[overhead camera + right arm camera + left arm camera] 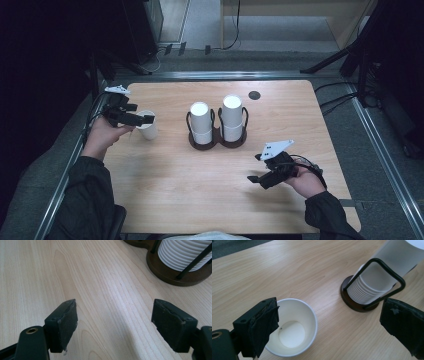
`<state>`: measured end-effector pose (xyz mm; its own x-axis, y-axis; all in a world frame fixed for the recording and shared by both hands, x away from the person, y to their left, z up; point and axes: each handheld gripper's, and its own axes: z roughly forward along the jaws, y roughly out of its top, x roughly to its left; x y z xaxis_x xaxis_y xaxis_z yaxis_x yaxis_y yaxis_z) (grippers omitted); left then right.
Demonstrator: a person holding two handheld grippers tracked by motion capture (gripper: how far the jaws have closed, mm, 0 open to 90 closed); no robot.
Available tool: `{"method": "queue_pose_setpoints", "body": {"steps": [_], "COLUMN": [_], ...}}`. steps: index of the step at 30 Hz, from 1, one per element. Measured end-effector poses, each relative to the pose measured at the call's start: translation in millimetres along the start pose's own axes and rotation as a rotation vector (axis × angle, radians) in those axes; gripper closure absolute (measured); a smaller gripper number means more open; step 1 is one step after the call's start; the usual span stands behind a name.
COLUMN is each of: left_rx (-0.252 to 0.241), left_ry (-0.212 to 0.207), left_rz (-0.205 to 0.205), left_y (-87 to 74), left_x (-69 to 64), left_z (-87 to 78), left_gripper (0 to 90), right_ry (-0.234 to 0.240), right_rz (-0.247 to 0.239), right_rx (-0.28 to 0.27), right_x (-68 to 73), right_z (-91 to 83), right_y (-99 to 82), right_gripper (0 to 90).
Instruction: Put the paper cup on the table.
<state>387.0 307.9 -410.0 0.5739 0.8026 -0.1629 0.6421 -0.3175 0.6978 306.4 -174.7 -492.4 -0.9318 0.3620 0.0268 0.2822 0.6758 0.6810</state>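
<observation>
Pale woodgrain table (200,200) has rounded corners and loads of bare room along the near side. Two tall white paper cup stacks (201,123) sit mid-table in a dark wire-loop holder (217,141). Left gripper (146,120), jaws wide apart, straddles a lone open cup (293,327) at the left edge; right gripper (257,174) hovers spread over bare wood near right

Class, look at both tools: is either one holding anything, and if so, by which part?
Nothing is held. The left tool is open beside the single paper cup; the right tool is open above bare table.
</observation>
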Motion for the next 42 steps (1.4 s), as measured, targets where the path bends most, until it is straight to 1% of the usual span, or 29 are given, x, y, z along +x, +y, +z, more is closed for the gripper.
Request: {"method": "queue_pose_setpoints", "body": {"steps": [1, 4, 5, 6, 8, 9, 11, 12, 14, 15, 17, 19, 20, 23, 24, 27, 28, 29, 30, 31, 32, 35, 36, 38, 40, 42], "left_rx": [0.006, 0.000, -0.011, -0.012, -0.011, -0.011, -0.012, -0.010, -0.006, 0.001, 0.003, 0.003, 0.003, 0.017, 0.019, 0.030, 0.030, 0.036, 0.038, 0.038, 0.038, 0.036, 0.033, 0.034, 0.037, 0.036], "left_ry": [0.003, 0.000, 0.001, -0.001, -0.013, -0.013, -0.032, -0.052, -0.057, -0.053, -0.052, -0.072, -0.072, -0.065, -0.064, -0.064, -0.064, -0.072, -0.089, -0.093, -0.093, -0.098, -0.095, -0.096, -0.096, -0.101], "left_rz": [0.011, 0.028, 0.032, 0.033, 0.039, 0.039, 0.039, 0.046, 0.050, 0.058, 0.063, 0.070, 0.070, 0.086, 0.091, 0.101, 0.101, 0.105, 0.109, 0.118, 0.118, 0.143, 0.152, 0.161, 0.163, 0.165], "left_y": [0.8, 1.8, 1.9, 3.0, 3.7, 3.7, 3.7, 3.2, 2.7, 1.2, -0.1, -3.9, -3.9, -9.3, -10.8, -15.3, -15.3, -17.0, -18.7, -19.3, -19.3, -20.2, -21.2, -22.3, -22.7, -24.1], "left_x": [-2.8, -8.4, -11.6, -16.6, -20.8, -20.8, -25.2, -29.4, -31.5, -35.9, -38.5, -43.8, -43.8, -52.3, -54.1, -59.9, -59.9, -61.8, -65.8, -68.9, -68.9, -77.5, -83.1, -87.3, -88.8, -94.0], "left_z": [0.3, 1.5, 2.1, 4.0, 6.0, 6.0, 7.7, 9.4, 10.4, 13.0, 14.8, 18.1, 18.1, 21.5, 22.2, 22.9, 22.9, 23.0, 21.8, 20.9, 20.9, 18.5, 18.8, 19.6, 19.9, 21.6], "left_gripper": [2.4, 2.4, 3.8, 5.7, 5.7, 5.7, 5.7, 5.7, 5.7, 5.7, 5.7, 5.7, 5.7, 5.7, 5.8, 5.8, 5.8, 5.8, 5.8, 5.8, 5.8, 6.3, 6.5, 6.5, 6.5, 6.5], "right_ry": [0.002, 0.001, -0.001, -0.001, -0.002, -0.002, -0.002, 0.001, 0.002, 0.001, 0.003, 0.004, 0.004, 0.008, 0.010, 0.022, 0.022, 0.023, 0.025, 0.029, 0.033, 0.035, 0.044, 0.052, 0.052, 0.062], "right_rz": [0.004, 0.003, 0.000, 0.003, 0.004, 0.004, 0.002, 0.001, 0.002, 0.002, 0.000, -0.007, -0.007, -0.004, -0.011, -0.015, -0.015, -0.018, -0.024, -0.031, -0.030, -0.040, -0.039, -0.043, -0.048, -0.060], "right_rx": [-0.002, -0.005, -0.007, -0.005, -0.004, -0.004, -0.005, -0.004, -0.003, -0.001, -0.001, 0.000, 0.000, -0.004, -0.007, -0.010, -0.010, -0.009, -0.009, -0.009, -0.007, -0.006, -0.003, -0.002, -0.003, 0.004], "right_x": [0.3, 0.2, -0.1, -0.1, 0.0, 0.0, 0.3, 0.4, 0.6, 1.1, 1.2, 1.2, 1.2, 1.1, 0.4, 0.6, 0.6, 0.5, 0.2, -0.3, -0.2, -0.7, -0.4, 0.0, -0.1, 1.8], "right_z": [-0.2, -0.8, -0.9, -1.1, -1.5, -1.5, -1.6, -1.4, -1.3, -1.1, -1.0, -0.9, -0.9, -0.2, 0.6, 2.2, 2.2, 3.0, 4.8, 5.8, 6.9, 8.9, 10.9, 12.6, 13.4, 17.5], "right_y": [0.1, 0.0, 0.0, -0.3, -0.4, -0.4, -0.2, -0.2, -0.2, 0.0, 0.0, 0.6, 0.6, 2.7, 3.3, 6.0, 6.0, 7.0, 8.8, 9.7, 10.6, 12.3, 14.4, 15.9, 16.8, 19.0], "right_gripper": [21.4, 21.3, 21.4, 21.4, 21.4, 21.4, 21.4, 21.3, 21.3, 21.4, 21.4, 21.3, 21.3, 21.3, 21.4, 21.4, 21.4, 21.4, 21.4, 21.4, 21.4, 21.4, 21.4, 21.4, 21.4, 21.4]}}
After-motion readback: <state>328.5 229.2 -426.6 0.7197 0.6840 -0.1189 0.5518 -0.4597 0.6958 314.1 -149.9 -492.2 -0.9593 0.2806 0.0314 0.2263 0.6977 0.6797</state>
